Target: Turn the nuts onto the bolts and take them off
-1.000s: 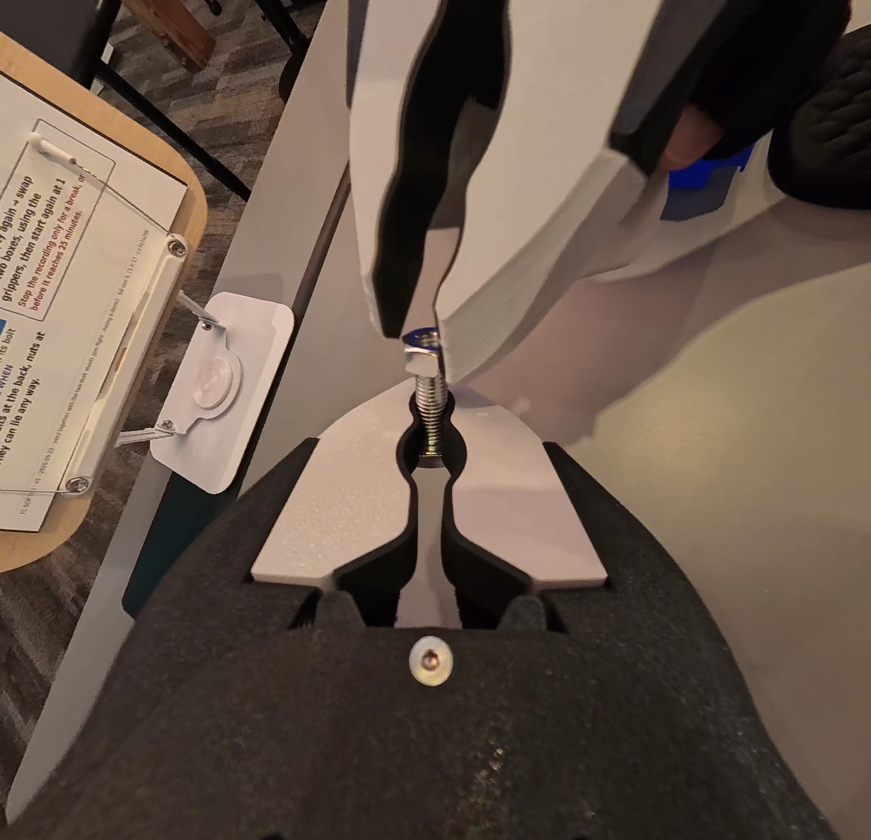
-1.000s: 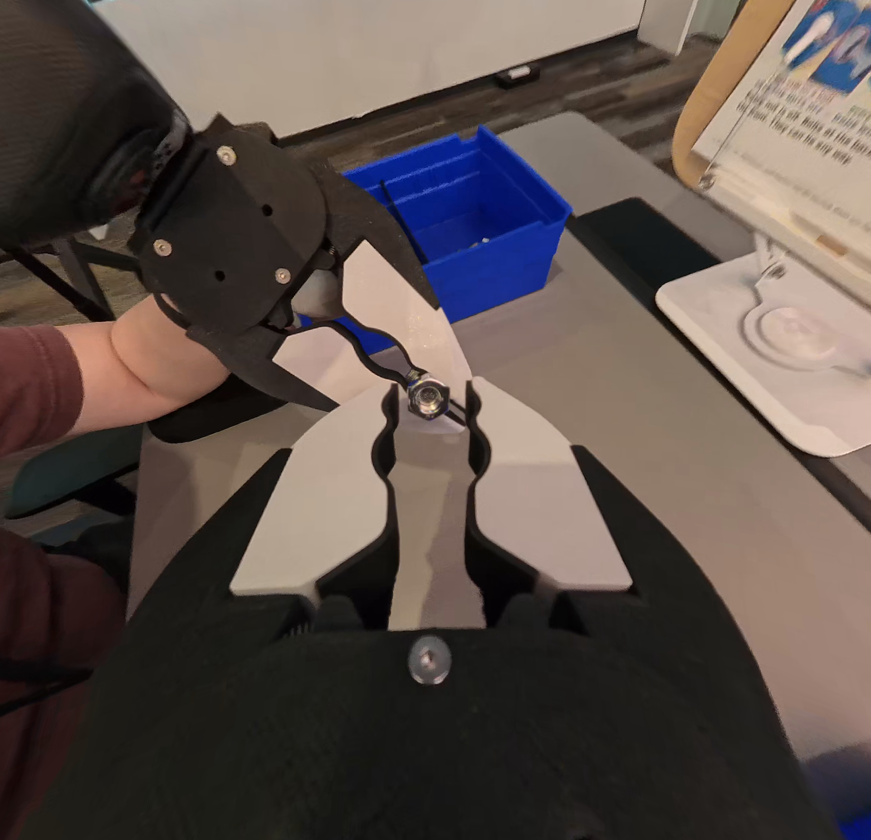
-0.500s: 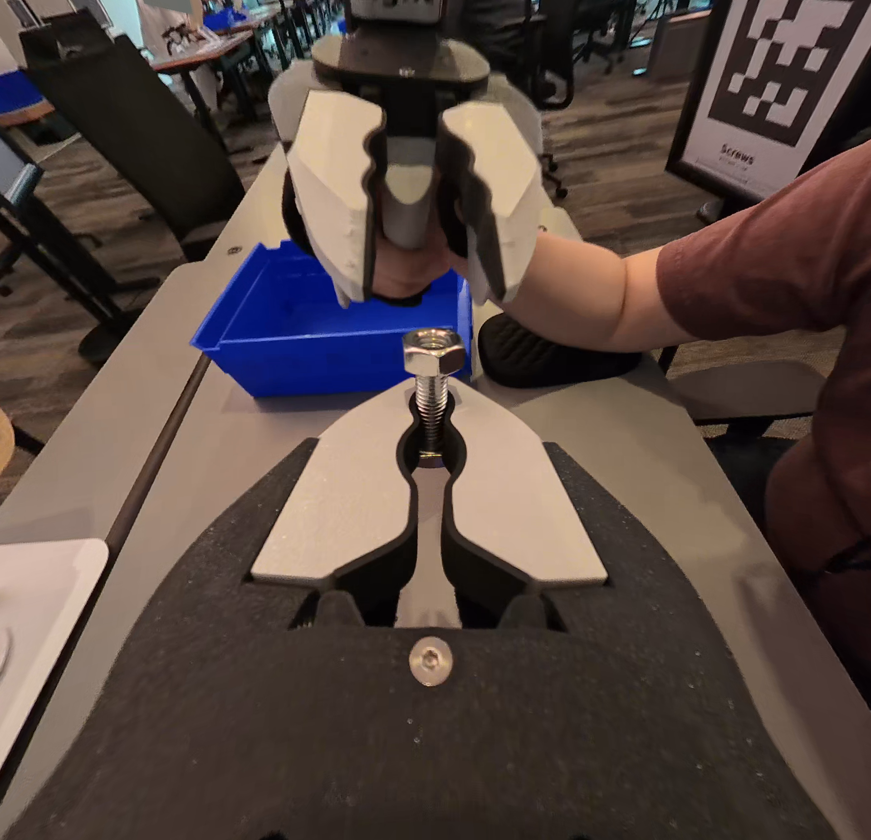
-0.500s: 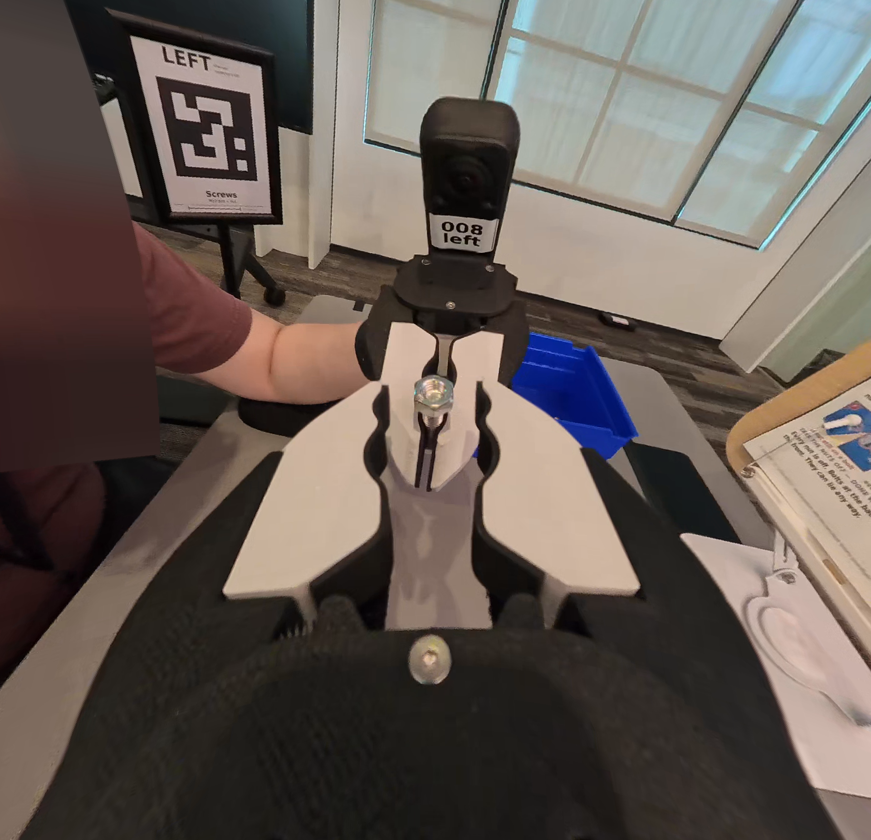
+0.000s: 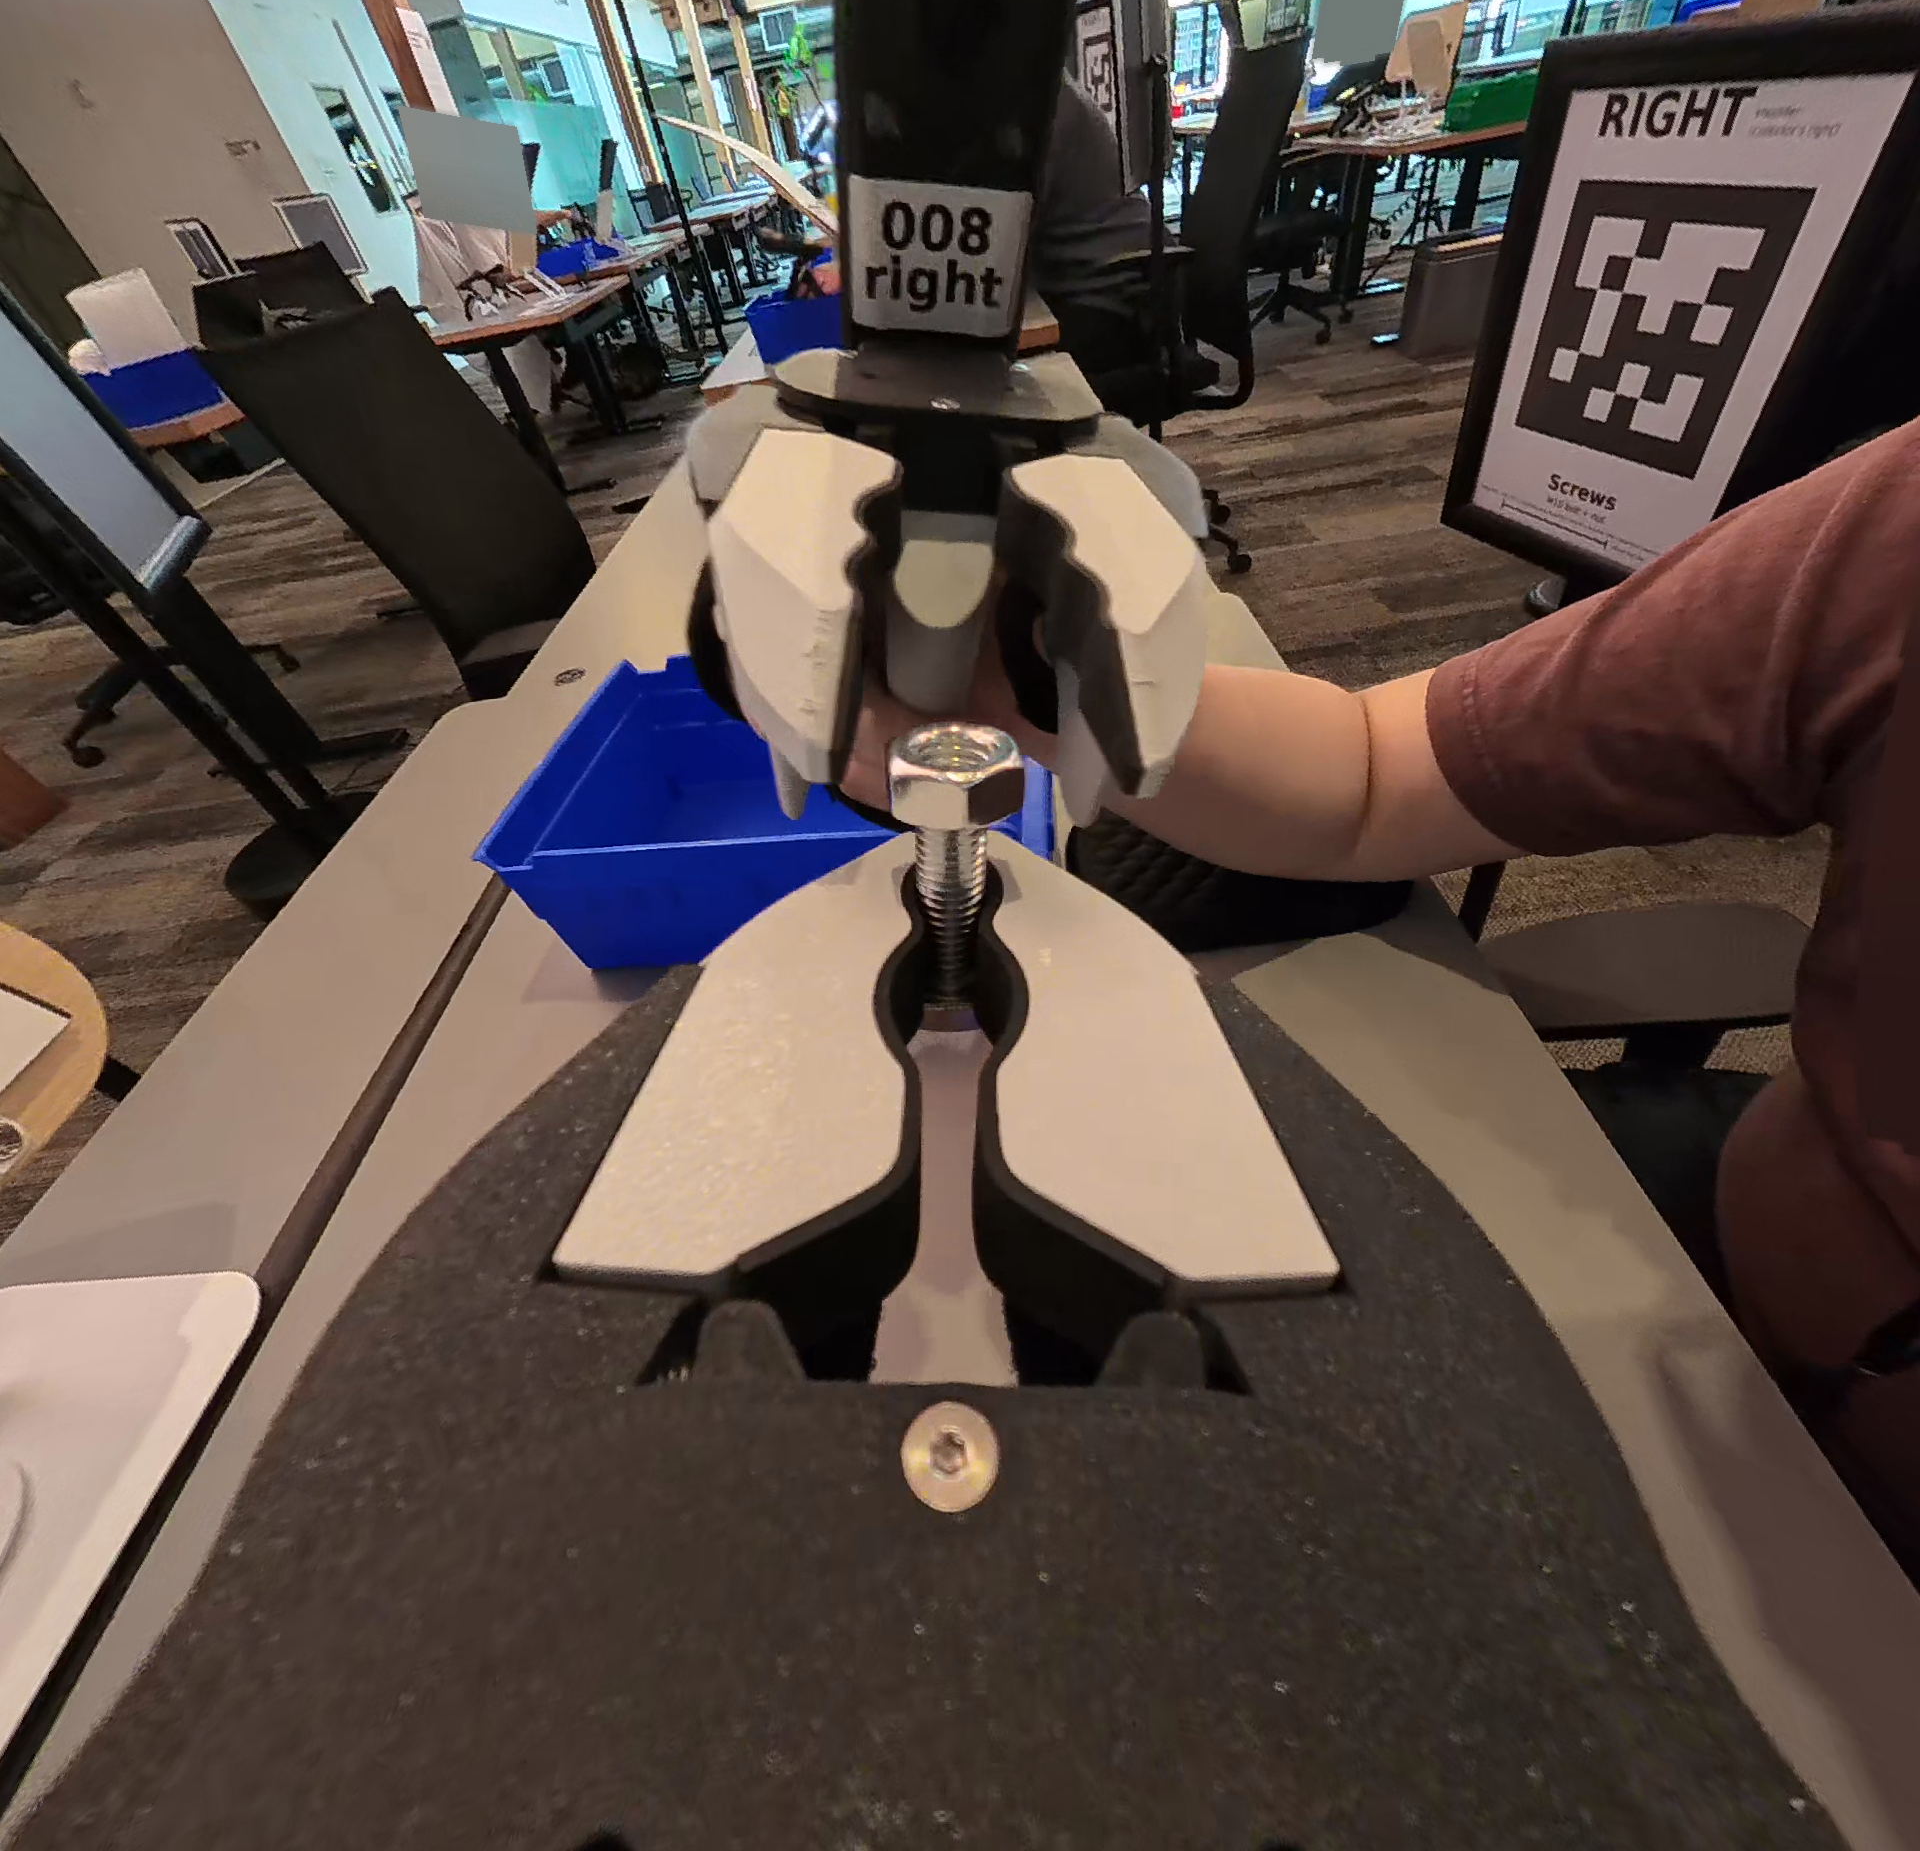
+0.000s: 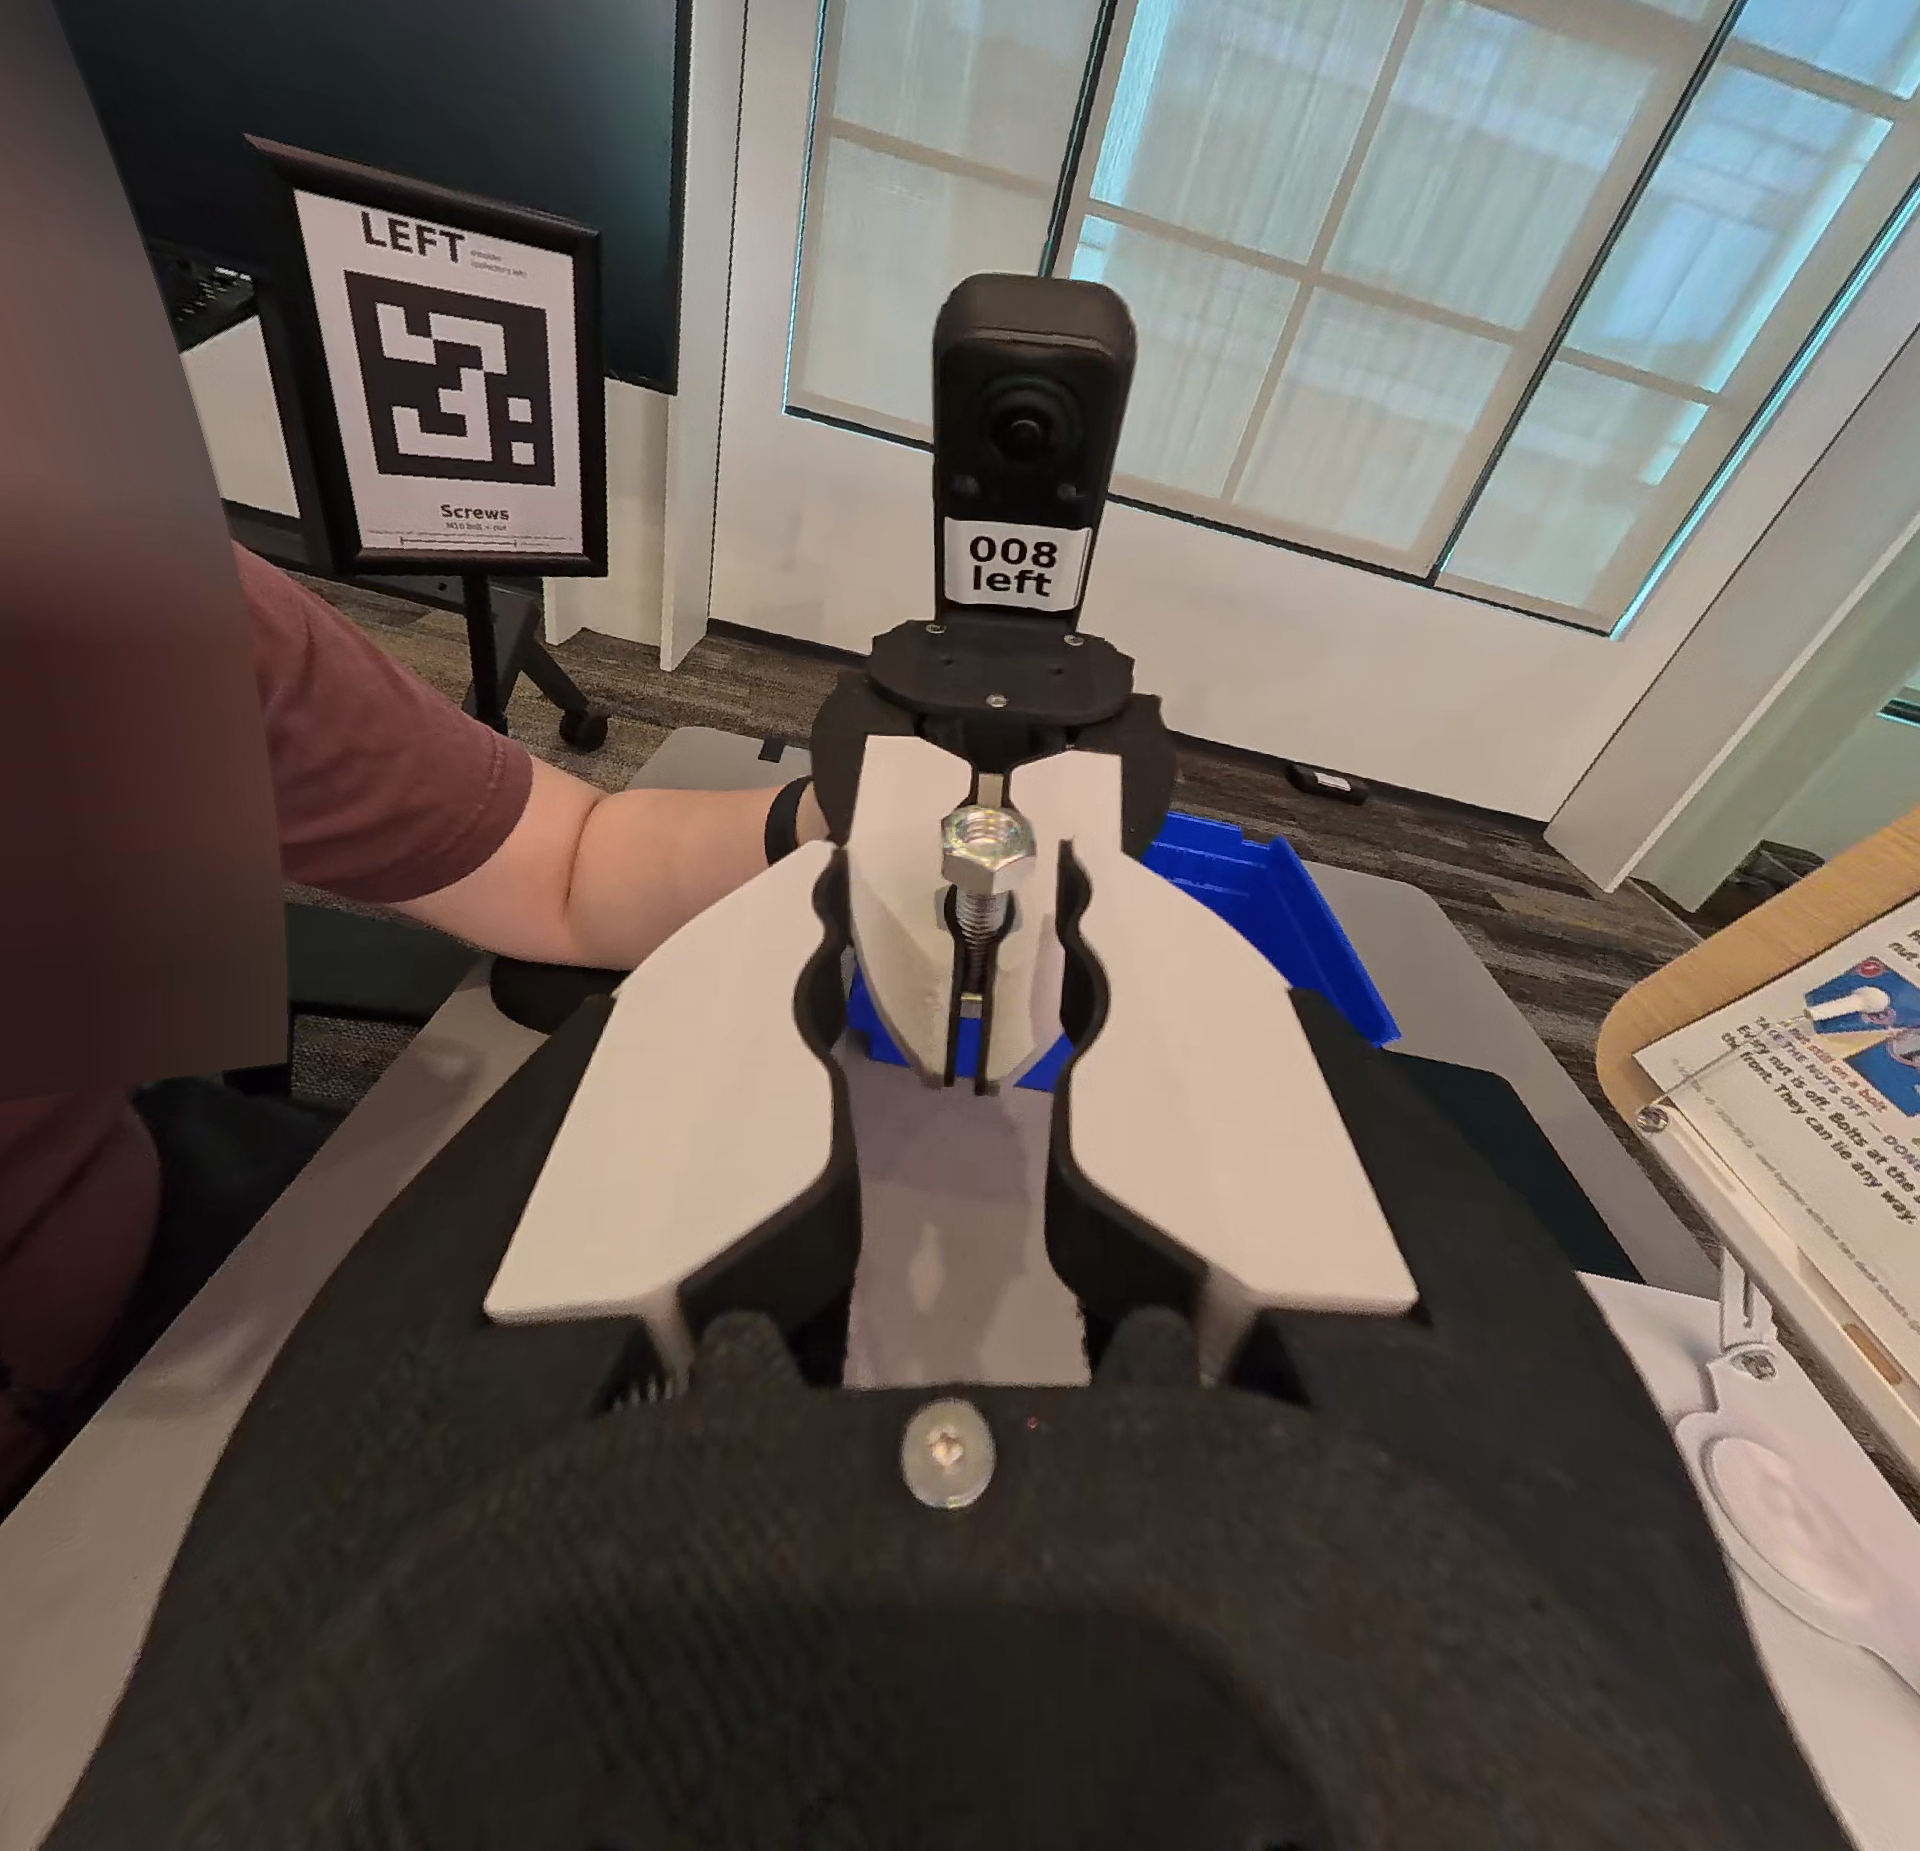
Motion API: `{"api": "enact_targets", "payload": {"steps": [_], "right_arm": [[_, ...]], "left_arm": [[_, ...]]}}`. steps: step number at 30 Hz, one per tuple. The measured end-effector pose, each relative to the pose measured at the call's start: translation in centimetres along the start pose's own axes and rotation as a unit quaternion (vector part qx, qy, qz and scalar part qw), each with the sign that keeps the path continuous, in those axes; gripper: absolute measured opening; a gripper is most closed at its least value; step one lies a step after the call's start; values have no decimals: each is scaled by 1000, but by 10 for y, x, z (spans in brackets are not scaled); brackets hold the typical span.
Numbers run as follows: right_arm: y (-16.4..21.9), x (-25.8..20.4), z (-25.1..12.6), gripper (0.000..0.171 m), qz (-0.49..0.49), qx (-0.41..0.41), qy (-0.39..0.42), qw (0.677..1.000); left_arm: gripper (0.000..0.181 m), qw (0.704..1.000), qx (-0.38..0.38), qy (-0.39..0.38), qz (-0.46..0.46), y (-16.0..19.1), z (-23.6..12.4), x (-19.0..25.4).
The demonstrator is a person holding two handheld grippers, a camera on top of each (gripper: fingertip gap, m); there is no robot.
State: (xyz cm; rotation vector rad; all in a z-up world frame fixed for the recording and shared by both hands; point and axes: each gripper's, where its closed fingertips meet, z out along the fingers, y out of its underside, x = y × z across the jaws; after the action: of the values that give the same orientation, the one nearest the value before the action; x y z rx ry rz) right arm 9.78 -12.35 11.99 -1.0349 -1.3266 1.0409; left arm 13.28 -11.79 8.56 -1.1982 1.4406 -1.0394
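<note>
My left gripper [image 5: 951,871] is shut on a steel bolt [image 5: 948,913]. The threaded shaft sticks out past the fingertips with a hex nut [image 5: 956,778] at its end. My right gripper [image 5: 943,802] faces it head-on and is open. In the right wrist view, my right gripper [image 6: 951,858] has a finger on each side of the nut [image 6: 987,851], with a gap on each side. The bolt [image 6: 975,923] and the left gripper [image 6: 966,1063] show behind it, both held above the grey table [image 5: 395,1022].
A blue bin [image 5: 665,845] stands on the table behind the grippers and also shows in the right wrist view [image 6: 1278,928]. An instruction board [image 6: 1787,1074] on a white base [image 5: 104,1386] is at one side. A person's arm [image 5: 1455,762] and framed marker signs [image 5: 1662,315] are nearby. Both grippers' tips are close together, under 4 cm apart.
Both grippers have swung up from pointing down at the table and now face each other level. The right gripper opened wider, drew back, then came closer around the nut.
</note>
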Motion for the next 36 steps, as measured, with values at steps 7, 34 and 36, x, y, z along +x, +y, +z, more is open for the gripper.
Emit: {"api": "enact_targets", "payload": {"steps": [7,34,36], "right_arm": [[-1,-2,1,39,-13,-7,5,1000],[-3,-3,1,42,-39,-20,24,999],[-6,1,-1,43,-35,-11,33,999]], "left_arm": [[3,1000,1,-12,0,-1,-3,-4],[3,999,7,-39,-7,-5,-10,-12],[3,999,13,-34,-15,-6,-13,-13]]}}
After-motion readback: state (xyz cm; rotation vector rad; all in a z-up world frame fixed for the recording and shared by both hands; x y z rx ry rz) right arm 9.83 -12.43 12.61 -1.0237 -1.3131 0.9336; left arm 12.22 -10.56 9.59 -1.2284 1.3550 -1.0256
